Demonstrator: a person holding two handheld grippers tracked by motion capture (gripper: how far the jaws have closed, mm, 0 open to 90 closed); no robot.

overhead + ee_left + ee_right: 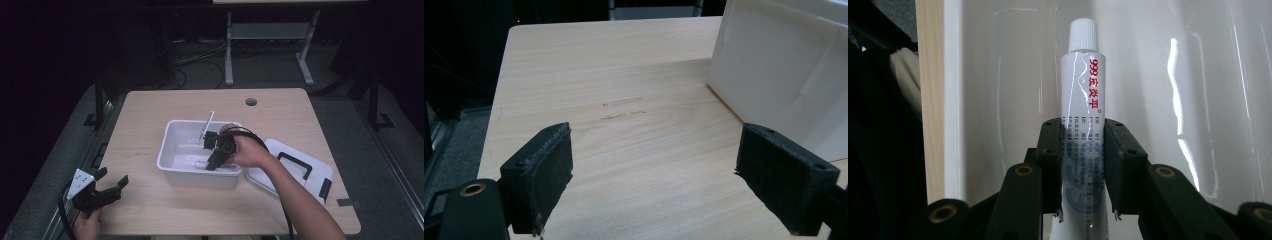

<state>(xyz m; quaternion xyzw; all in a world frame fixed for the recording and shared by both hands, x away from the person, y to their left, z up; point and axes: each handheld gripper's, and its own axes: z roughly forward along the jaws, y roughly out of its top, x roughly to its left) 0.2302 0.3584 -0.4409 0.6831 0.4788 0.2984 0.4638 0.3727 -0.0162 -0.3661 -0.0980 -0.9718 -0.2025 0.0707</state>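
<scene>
Right gripper (1083, 170) has its jaws clenched on a white ointment tube (1082, 110) with red lettering, cap pointing to 12 o'clock in the right gripper view, held inside the white plastic bin (172, 150) mid-worktop (150, 210). Left gripper (112, 186) sits down at about 7 o'clock of the bin, well apart, jaws spread wide with nothing between them. The bin's lid (310, 167) lies at its 3 o'clock.

High view overhead, facing forward over table (150, 210), both gripper views low, close, sharing white bin (172, 142) with it.
</scene>
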